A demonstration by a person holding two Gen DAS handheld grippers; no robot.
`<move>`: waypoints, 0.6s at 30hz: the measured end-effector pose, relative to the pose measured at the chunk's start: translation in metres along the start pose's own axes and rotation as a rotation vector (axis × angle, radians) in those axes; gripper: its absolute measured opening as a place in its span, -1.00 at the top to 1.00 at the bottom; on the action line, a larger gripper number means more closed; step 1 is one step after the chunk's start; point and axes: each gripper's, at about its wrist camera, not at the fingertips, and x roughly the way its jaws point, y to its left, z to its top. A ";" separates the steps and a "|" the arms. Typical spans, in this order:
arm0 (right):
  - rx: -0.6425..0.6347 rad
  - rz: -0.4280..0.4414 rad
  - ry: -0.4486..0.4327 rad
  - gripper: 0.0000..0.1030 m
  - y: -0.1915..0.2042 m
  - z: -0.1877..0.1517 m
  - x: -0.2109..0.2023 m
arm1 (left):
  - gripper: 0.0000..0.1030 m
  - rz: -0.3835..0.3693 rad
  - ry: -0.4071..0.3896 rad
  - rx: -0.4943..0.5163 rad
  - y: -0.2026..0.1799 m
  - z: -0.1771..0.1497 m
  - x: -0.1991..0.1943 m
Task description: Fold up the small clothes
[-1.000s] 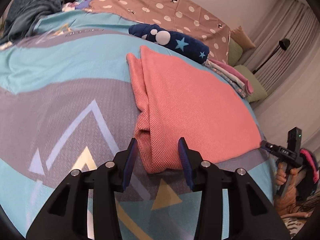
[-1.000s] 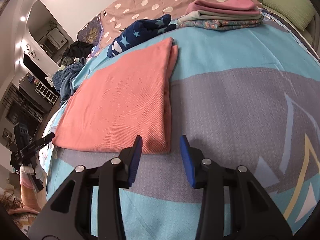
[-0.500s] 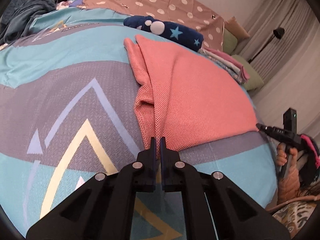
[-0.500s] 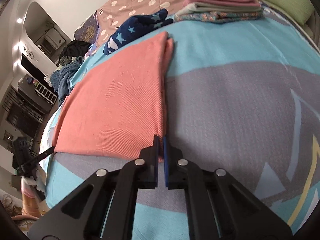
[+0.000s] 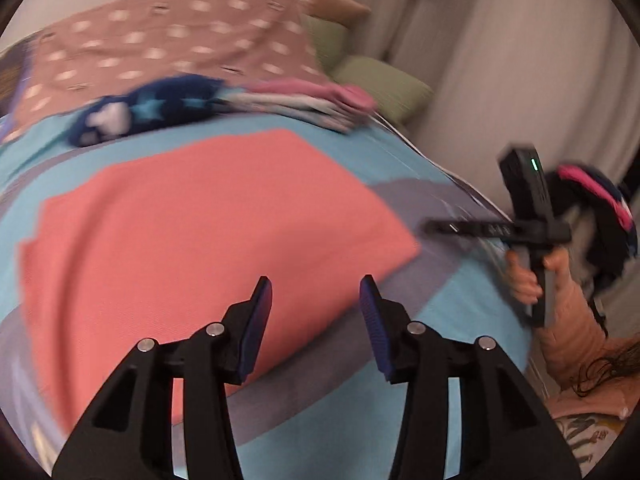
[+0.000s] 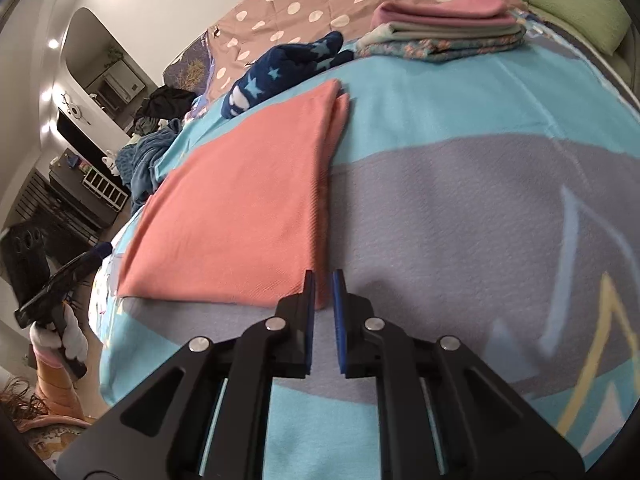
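My left gripper (image 5: 316, 300) jaws have just opened, empty, above the pink cloth (image 5: 208, 216); my right gripper (image 6: 323, 294) jaws stand narrow at its near corner. I regrip squarely before folding.

Motion blur is smearing the whole left wrist view; the navy star-patterned fleece garment (image 5: 140, 114) and the stack of folded pastel clothes (image 5: 316, 104) at twelve o'clock are showing no detail; the salmon-pink knitted cloth (image 5: 192, 224) is losing its weave.

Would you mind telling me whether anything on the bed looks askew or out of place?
Mostly tidy. The coral cloth lies flat, but its far right corner shows layers that don't line up. The navy star garment beside the folded stack is still crumpled.
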 end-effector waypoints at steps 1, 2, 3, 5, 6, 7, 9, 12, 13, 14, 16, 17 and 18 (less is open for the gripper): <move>-0.005 -0.012 -0.003 0.79 -0.002 0.004 -0.002 | 0.10 -0.022 0.030 0.049 -0.016 0.009 0.023; -0.011 -0.020 -0.007 0.79 -0.003 0.009 -0.004 | 0.10 -0.036 0.046 0.077 -0.026 0.015 0.039; -0.018 -0.027 -0.008 0.79 -0.006 0.015 -0.005 | 0.10 -0.053 0.058 0.094 -0.033 0.020 0.052; -0.021 -0.028 0.001 0.79 -0.012 0.024 -0.004 | 0.10 -0.121 0.082 0.092 -0.045 0.030 0.079; -0.025 -0.024 0.010 0.79 -0.014 0.029 -0.001 | 0.10 -0.144 0.092 0.086 -0.048 0.033 0.088; -0.036 -0.017 0.027 0.79 -0.015 0.036 0.004 | 0.10 -0.164 0.104 0.083 -0.052 0.037 0.098; -0.055 -0.008 0.054 0.79 -0.016 0.044 0.013 | 0.10 -0.192 0.149 0.079 -0.059 0.040 0.117; -0.121 0.040 0.123 0.79 -0.012 0.059 0.036 | 0.10 -0.191 0.207 0.072 -0.065 0.034 0.135; -0.141 0.054 0.142 0.79 -0.009 0.060 0.042 | 0.10 -0.187 0.198 0.079 -0.066 0.031 0.134; -0.169 0.074 0.167 0.73 -0.006 0.063 0.050 | 0.10 -0.183 0.197 0.083 -0.067 0.031 0.133; -0.251 0.123 0.229 0.67 0.006 0.065 0.065 | 0.10 -0.162 0.206 0.085 -0.069 0.033 0.134; -0.283 0.141 0.242 0.67 0.012 0.066 0.069 | 0.10 -0.130 0.212 0.098 -0.072 0.035 0.135; -0.300 0.157 0.245 0.67 0.015 0.068 0.070 | 0.09 -0.103 0.213 0.111 -0.073 0.033 0.133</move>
